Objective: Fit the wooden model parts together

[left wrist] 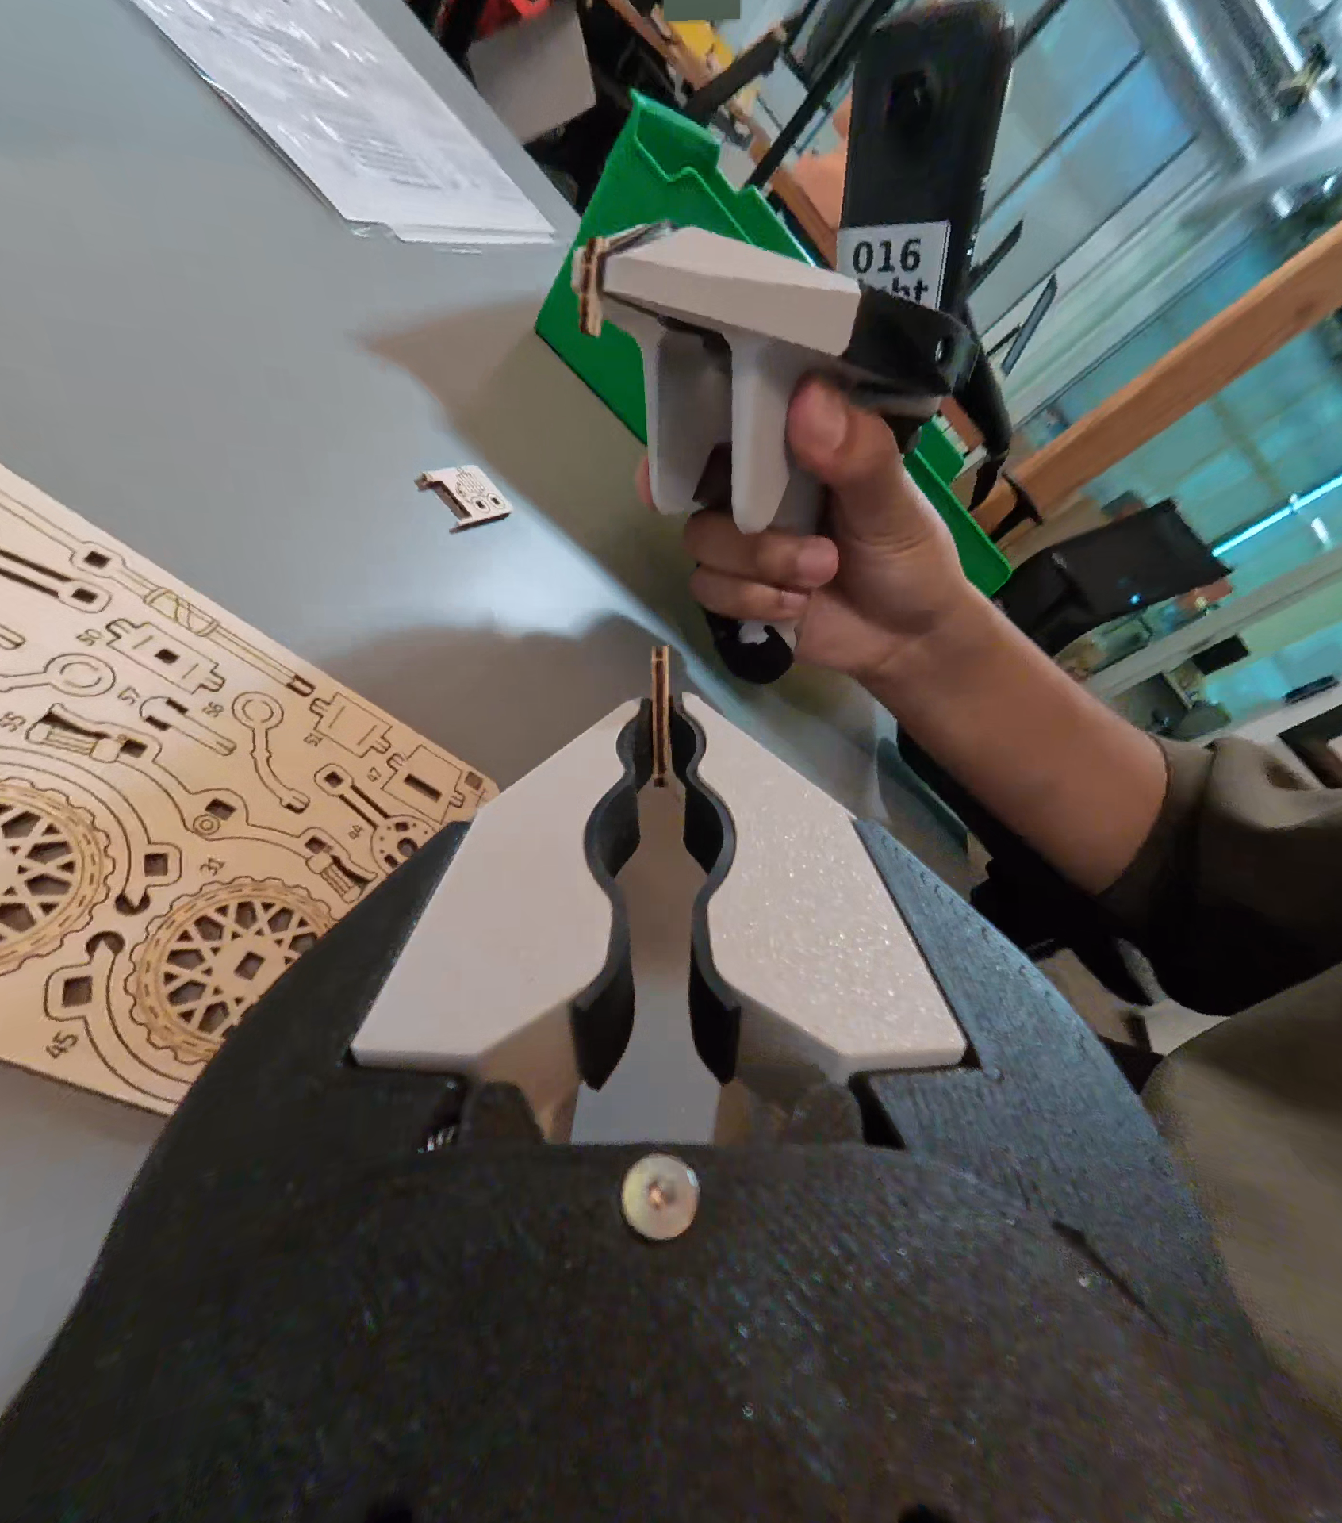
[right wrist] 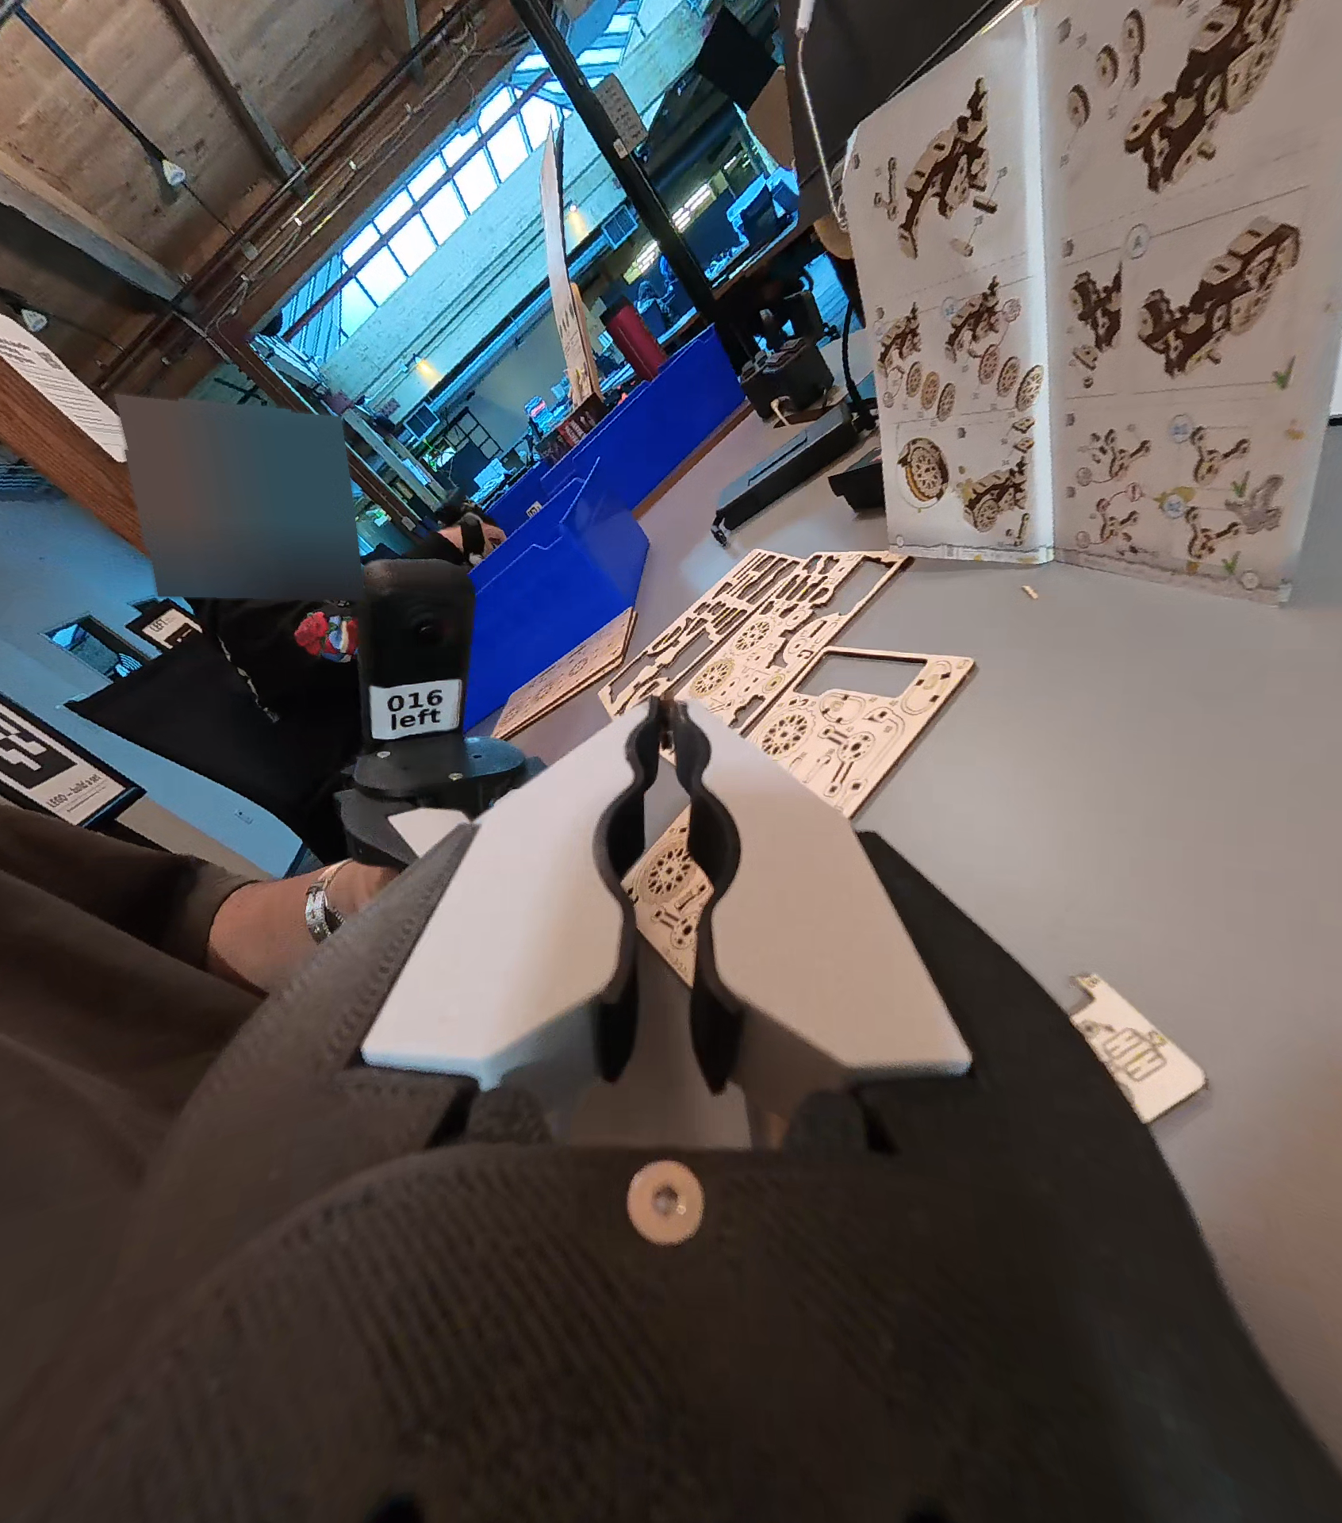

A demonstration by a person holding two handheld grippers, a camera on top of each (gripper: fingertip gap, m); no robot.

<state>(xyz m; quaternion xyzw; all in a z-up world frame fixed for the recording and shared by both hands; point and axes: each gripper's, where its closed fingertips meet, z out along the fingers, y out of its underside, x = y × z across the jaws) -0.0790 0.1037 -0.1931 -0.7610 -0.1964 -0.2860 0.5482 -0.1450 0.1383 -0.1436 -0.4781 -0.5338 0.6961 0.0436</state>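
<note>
In the left wrist view my left gripper [left wrist: 660, 725] is shut on a thin wooden part [left wrist: 659, 680], seen edge-on and held upright above the grey table [left wrist: 239, 371]. My right gripper [left wrist: 620, 262], in a person's hand, hovers farther off and higher. It is shut on a small wooden part [left wrist: 589, 288] that sticks out at its tips. In the right wrist view my right gripper [right wrist: 663, 719] has its jaws closed, and the held part barely shows there. The two parts are apart.
A laser-cut wooden sheet [left wrist: 74, 783] lies at the left, and more sheets [right wrist: 832, 709] lie ahead. A loose small wooden part [left wrist: 466, 496] lies on the table, and another [right wrist: 1137, 1051]. A green bin [left wrist: 676, 214], a blue bin [right wrist: 569, 577], a standing instruction booklet [right wrist: 1088, 288] and papers [left wrist: 338, 107] are around. The gap from one gripper's tips to the other's is roughly 9 cm.
</note>
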